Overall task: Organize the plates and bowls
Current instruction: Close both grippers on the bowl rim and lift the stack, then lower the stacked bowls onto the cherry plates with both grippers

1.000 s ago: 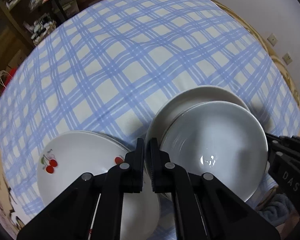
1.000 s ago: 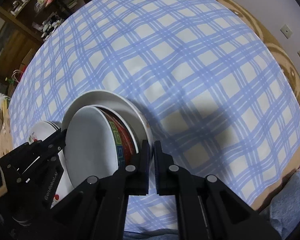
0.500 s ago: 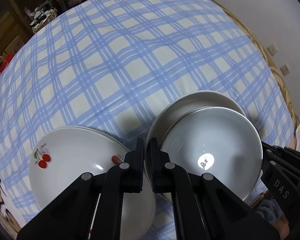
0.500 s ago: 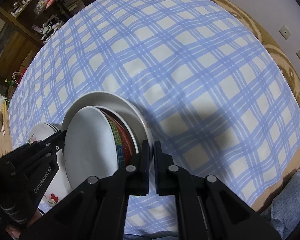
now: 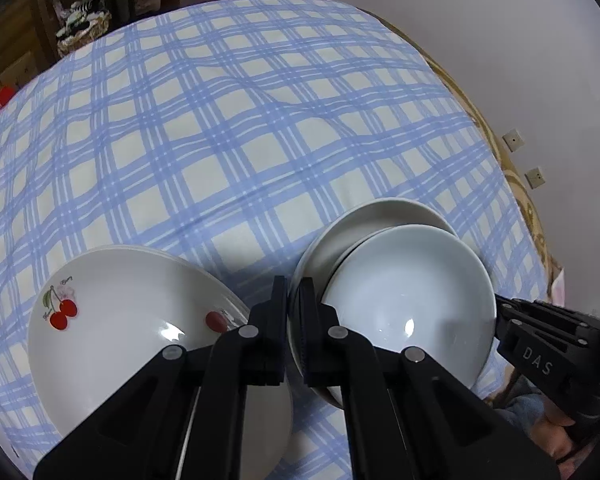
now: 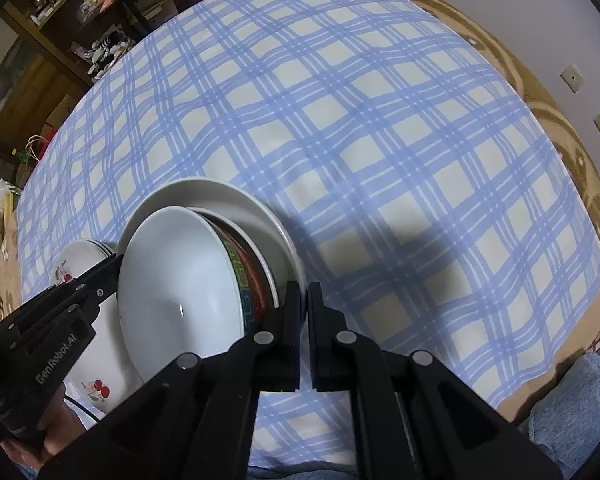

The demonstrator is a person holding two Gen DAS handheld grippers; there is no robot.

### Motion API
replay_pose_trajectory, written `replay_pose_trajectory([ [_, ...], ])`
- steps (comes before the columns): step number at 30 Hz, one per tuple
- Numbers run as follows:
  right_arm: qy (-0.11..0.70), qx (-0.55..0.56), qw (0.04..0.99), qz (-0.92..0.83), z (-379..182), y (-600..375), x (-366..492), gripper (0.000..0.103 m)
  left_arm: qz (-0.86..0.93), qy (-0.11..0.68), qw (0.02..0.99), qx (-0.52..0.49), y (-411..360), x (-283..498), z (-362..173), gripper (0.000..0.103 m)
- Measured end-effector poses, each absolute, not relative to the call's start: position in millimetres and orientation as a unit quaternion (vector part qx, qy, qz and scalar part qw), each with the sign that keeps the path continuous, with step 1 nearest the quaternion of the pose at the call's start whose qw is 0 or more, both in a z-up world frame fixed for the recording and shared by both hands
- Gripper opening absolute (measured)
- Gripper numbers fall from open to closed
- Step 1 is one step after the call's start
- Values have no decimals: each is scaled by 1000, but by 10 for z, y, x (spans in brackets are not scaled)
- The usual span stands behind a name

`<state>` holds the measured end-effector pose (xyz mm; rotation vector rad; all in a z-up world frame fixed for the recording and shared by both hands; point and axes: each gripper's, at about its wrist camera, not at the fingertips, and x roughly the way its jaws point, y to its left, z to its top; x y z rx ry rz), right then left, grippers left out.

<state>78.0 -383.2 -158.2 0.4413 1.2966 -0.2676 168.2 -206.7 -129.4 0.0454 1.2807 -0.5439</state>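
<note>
A large white plate (image 5: 380,216) carries a white bowl (image 5: 408,308) nested in another bowl; in the right wrist view the upper bowl (image 6: 176,280) shows a red and green patterned outside. My left gripper (image 5: 294,300) is shut on the plate's left rim. My right gripper (image 6: 304,300) is shut on the opposite rim. Each gripper also shows in the other's view: the right gripper (image 5: 500,306) and the left gripper (image 6: 116,264). A stack of white cherry-print plates (image 5: 140,320) lies just left of the held plate, also seen as the cherry plates (image 6: 80,264). I cannot tell if the held plate is off the cloth.
A blue plaid cloth (image 5: 240,140) covers the table. A wall with sockets (image 6: 572,78) runs along the right edge. Cluttered shelves (image 6: 100,8) stand beyond the far left. A blue towel (image 6: 572,400) lies past the near right corner.
The left wrist view has tilted and rolled a little, so more of the cherry plates and the far room show. Both grips on the plate rim hold. The right view is almost unchanged.
</note>
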Motion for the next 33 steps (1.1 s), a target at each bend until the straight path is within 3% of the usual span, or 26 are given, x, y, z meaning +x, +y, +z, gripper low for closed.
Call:
replay_pose_trajectory([
  [21, 582, 198, 780, -117, -1195, -3767, 695, 6, -242, 579, 777, 35, -2043, 1648, -951, 3],
  [33, 570, 163, 802, -73, -871, -3010, 603, 6, -182, 565, 805, 14, -1229, 1340, -583, 3],
])
